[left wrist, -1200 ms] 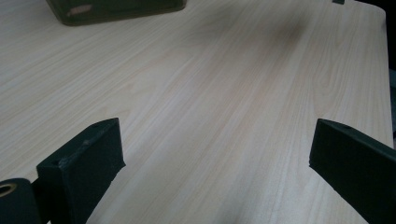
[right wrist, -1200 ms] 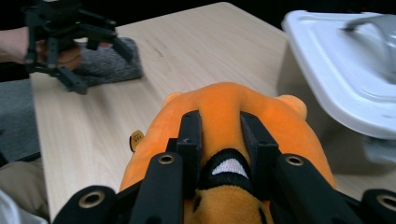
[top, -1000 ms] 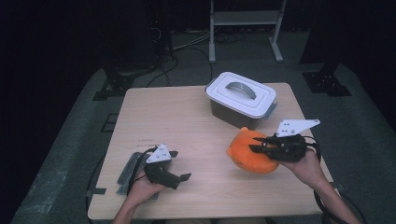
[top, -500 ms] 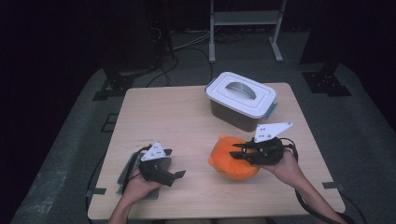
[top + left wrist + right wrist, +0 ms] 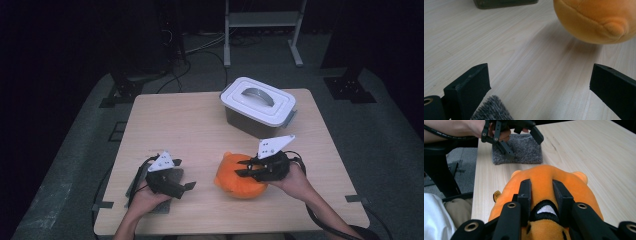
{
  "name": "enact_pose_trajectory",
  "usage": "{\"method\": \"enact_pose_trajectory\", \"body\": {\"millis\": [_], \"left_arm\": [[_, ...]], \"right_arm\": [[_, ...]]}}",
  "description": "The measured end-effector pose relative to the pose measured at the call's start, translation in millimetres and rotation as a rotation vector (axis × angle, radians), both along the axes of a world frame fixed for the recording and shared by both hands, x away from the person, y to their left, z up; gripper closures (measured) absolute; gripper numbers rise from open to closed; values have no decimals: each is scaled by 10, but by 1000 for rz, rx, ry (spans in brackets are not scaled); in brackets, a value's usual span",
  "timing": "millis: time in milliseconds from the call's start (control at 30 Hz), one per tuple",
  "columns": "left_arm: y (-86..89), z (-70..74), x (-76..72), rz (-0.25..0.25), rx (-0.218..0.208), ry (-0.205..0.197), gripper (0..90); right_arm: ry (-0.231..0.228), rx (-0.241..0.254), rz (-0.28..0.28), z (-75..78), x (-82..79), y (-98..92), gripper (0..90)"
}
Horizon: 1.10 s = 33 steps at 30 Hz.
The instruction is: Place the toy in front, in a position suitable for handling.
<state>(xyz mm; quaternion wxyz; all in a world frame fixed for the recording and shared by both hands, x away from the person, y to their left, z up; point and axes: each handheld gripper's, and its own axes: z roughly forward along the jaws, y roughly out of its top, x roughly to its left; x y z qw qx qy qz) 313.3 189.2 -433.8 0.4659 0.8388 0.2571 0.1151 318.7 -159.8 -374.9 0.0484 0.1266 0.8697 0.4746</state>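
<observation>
Orange plush toy [image 5: 544,182] pinched btwn right gripper [image 5: 541,188] jaws, on table [image 5: 200,125]

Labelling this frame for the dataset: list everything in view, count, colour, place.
plush toy: 1, orange, near-right part of table, pinched in right gripper
lidded box: 1, white lid with grey handle, dark body, far right of table
felt pad: 1, grey, near-left table edge, under left gripper
table: 1, light wood, centre
metal stand: 1, pale, on floor beyond table
left gripper: 1, black, jaws open, over pad
right gripper: 1, black, shut on toy
hands: 2, bottom edge, one per gripper
</observation>
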Motion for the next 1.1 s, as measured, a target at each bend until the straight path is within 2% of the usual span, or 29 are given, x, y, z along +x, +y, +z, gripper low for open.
{"method": "enact_pose_trajectory", "body": {"millis": [133, 467, 633, 733, 833, 867, 933, 967, 1000, 1067, 1100], "left_arm": [[4, -4, 2, 2, 3, 4, 22], [67, 9, 13, 19, -7, 1, 22], [94, 26, 13, 24, -21, 1, 22], [98, 22, 11, 26, -24, 1, 22], [92, 19, 11, 19, -26, 6, 35], [89, 19, 10, 16, -25, 6, 35], [88, 19, 8, 15, -22, 6, 35], [88, 19, 7, 14, -19, 5, 37], [91, 19, 7, 12, -19, 7, 37], [100, 22, 11, 10, -18, 9, 45], [108, 27, 13, 10, -15, 11, 51]], "right_arm": [[6, 2, 14, -56, 6, 55, 698], [-11, -33, 79, -183, 35, 206, 689], [1, -60, 86, -324, 78, 232, 677], [16, -32, 91, -399, 100, 201, 659], [37, -24, 92, -408, 98, 173, 575], [42, -19, 87, -401, 83, 161, 486], [48, -15, 82, -391, 71, 154, 454], [38, 10, 65, -344, 28, 105, 391], [38, 10, 65, -344, 28, 105, 391], [23, 27, 41, -303, -17, 39, 324], [15, 40, 22, -280, -57, -49, 307]]}}
